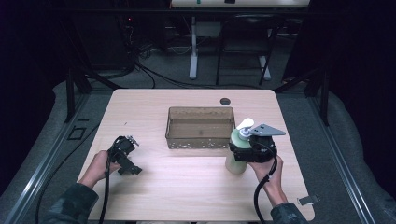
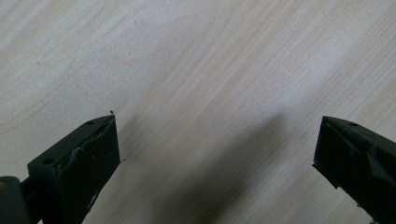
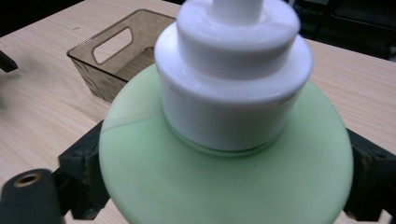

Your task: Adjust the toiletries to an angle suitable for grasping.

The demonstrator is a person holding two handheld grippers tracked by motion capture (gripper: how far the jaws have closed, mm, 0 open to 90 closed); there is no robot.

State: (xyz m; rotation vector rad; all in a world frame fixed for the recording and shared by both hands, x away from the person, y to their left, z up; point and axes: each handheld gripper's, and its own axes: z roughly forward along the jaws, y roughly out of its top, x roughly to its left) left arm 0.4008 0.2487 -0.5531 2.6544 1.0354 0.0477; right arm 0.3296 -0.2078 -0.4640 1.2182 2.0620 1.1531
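A pale green soap bottle point(image 1: 235, 161) with a white pump top point(image 3: 233, 70) stands upright on the wooden table, just right of the bin's near corner. My right gripper point(image 1: 239, 150) is around its body. In the right gripper view point(image 3: 224, 186) the black jaws sit against both sides of the bottle with no gap showing. My left gripper point(image 1: 126, 158) is held low over the table's left side. Its jaws stand wide apart point(image 2: 217, 144) over bare wood with nothing between them.
A translucent brown bin point(image 1: 200, 142) with handle cut-outs point(image 3: 109, 44) sits in the middle of the table and looks empty. A small dark round hole point(image 1: 225, 101) lies near the far edge. Cables trail from both grippers toward the near edge.
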